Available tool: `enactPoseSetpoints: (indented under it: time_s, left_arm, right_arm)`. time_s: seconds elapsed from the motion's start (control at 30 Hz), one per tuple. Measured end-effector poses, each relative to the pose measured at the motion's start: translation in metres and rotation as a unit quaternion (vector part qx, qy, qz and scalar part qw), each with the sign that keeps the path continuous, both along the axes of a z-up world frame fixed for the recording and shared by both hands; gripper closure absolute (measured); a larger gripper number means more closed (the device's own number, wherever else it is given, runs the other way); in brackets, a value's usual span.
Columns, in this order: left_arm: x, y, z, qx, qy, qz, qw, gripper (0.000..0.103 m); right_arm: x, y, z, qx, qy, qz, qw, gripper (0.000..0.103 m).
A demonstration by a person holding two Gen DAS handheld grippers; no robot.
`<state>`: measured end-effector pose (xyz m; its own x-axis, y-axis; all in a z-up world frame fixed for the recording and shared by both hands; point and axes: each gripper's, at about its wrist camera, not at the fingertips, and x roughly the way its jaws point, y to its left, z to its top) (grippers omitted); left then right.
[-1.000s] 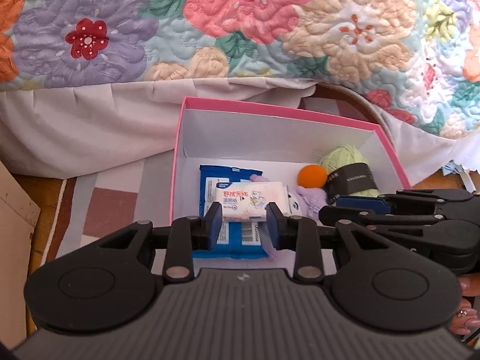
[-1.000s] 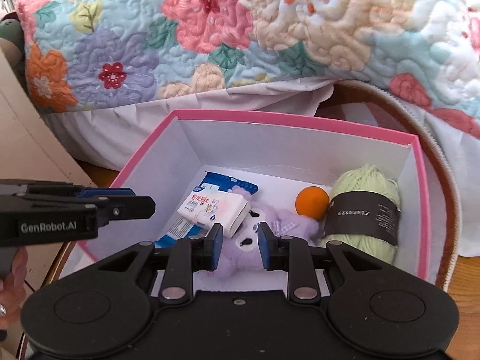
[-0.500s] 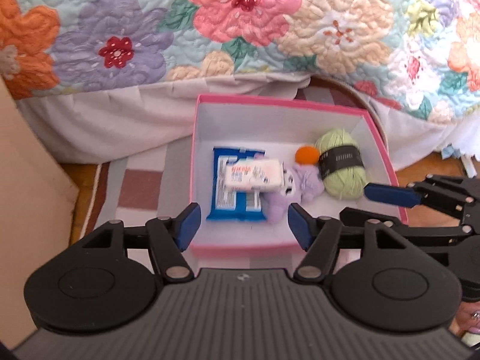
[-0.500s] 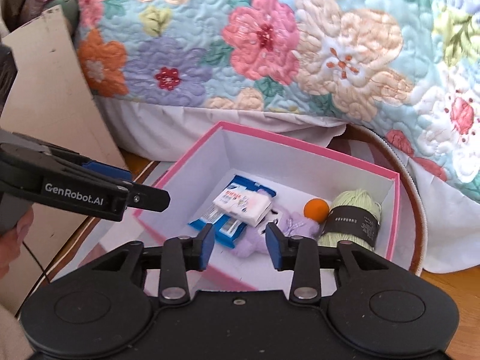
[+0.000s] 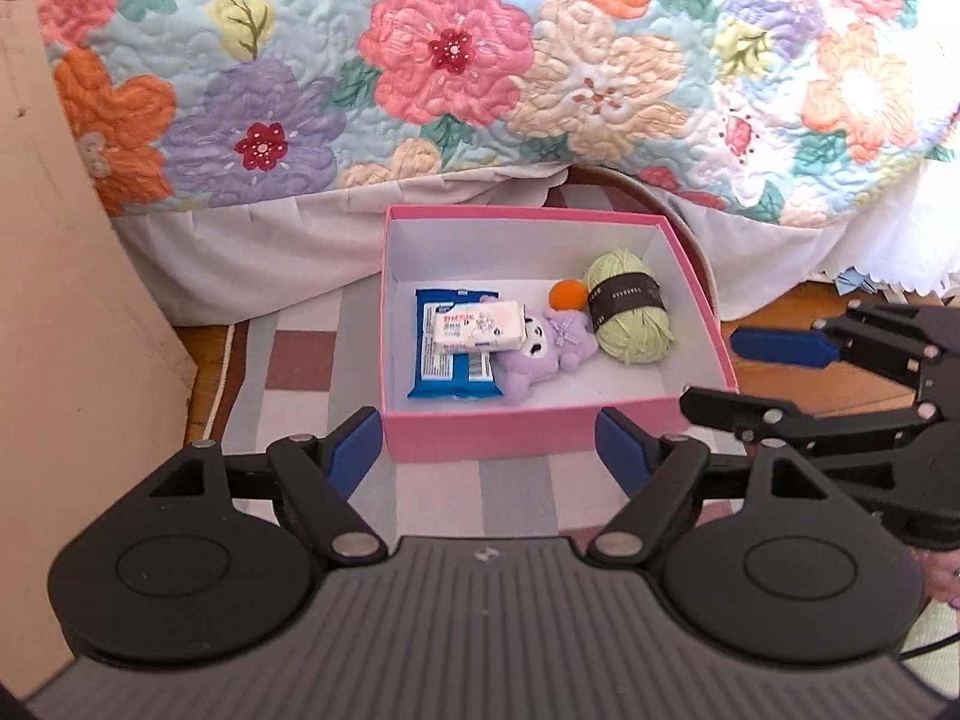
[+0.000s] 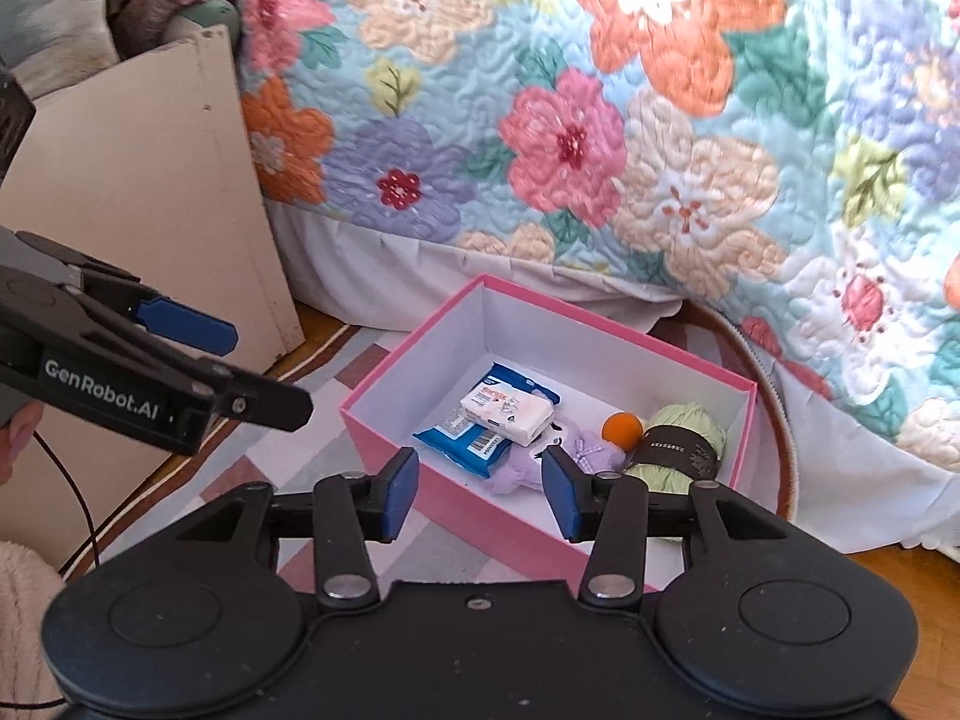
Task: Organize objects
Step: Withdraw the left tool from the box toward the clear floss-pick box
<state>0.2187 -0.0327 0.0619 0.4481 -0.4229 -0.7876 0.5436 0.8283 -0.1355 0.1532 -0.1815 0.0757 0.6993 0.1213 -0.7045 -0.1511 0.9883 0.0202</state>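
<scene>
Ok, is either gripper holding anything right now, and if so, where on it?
Nothing is held. The left gripper and right gripper both stand open and empty, their jaws having just been opening, above the pink cardboard box.

- Our left gripper (image 5: 489, 444) hangs above the rug (image 5: 300, 354), jaws just been opening, nothing btwn them.
- Pink box (image 5: 558, 429) sits in front of the quilt (image 5: 480, 72).
- Inside: white pack (image 5: 477, 327) lies on blue pack (image 5: 450, 369), touching purple plush (image 5: 552, 348); orange ball (image 5: 568, 294) btwn plush & green yarn (image 5: 630, 315).
- Right gripper (image 5: 756, 375) at right, jaws apart, empty.
</scene>
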Motion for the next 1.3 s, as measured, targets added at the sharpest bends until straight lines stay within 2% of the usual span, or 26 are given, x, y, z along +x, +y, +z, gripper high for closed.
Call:
enactPoseSetpoints:
  time_s: [0.17, 0.33, 0.57, 0.67, 0.8, 0.9, 1.03, 1.2, 1.3]
  left_arm:
    - [-0.019, 0.013, 0.000, -0.006, 0.005, 0.018, 0.9998, 0.025]
    - [-0.033, 0.025, -0.005, -0.024, 0.026, 0.035, 0.9988, 0.025]
    - [-0.048, 0.031, -0.006, -0.027, 0.048, 0.057, 0.9969, 0.024]
    - [-0.058, 0.030, -0.006, -0.024, 0.051, 0.057, 0.9968, 0.024]
    - [-0.073, 0.027, -0.006, -0.029, 0.057, 0.054, 0.9965, 0.024]
    - [-0.082, 0.024, -0.007, -0.033, 0.061, 0.055, 0.9961, 0.022]
    - [-0.089, 0.017, -0.015, -0.029, 0.074, 0.063, 0.9949, 0.022]
    - [-0.093, 0.011, -0.029, -0.037, 0.086, 0.084, 0.9921, 0.021]
    - [-0.090, 0.009, -0.041, -0.050, 0.096, 0.101, 0.9890, 0.017]
  right_arm:
    - [-0.022, -0.001, 0.005, 0.006, -0.002, 0.001, 1.000, 0.046]
    - [-0.041, 0.000, 0.004, 0.006, 0.006, 0.003, 1.000, 0.040]
    - [-0.073, 0.001, 0.005, -0.007, 0.007, 0.025, 1.000, 0.026]
    - [-0.085, 0.004, 0.005, -0.014, 0.007, 0.039, 0.999, 0.019]
    - [-0.096, 0.004, 0.004, -0.025, 0.008, 0.050, 0.998, 0.017]
    - [-0.104, 0.003, 0.004, -0.027, 0.004, 0.064, 0.998, 0.011]
    - [-0.115, -0.002, -0.001, -0.039, -0.012, 0.083, 0.996, 0.009]
    - [-0.118, -0.013, -0.019, -0.025, -0.007, 0.106, 0.994, 0.008]
    - [-0.122, -0.014, -0.034, -0.053, -0.032, 0.112, 0.992, 0.008]
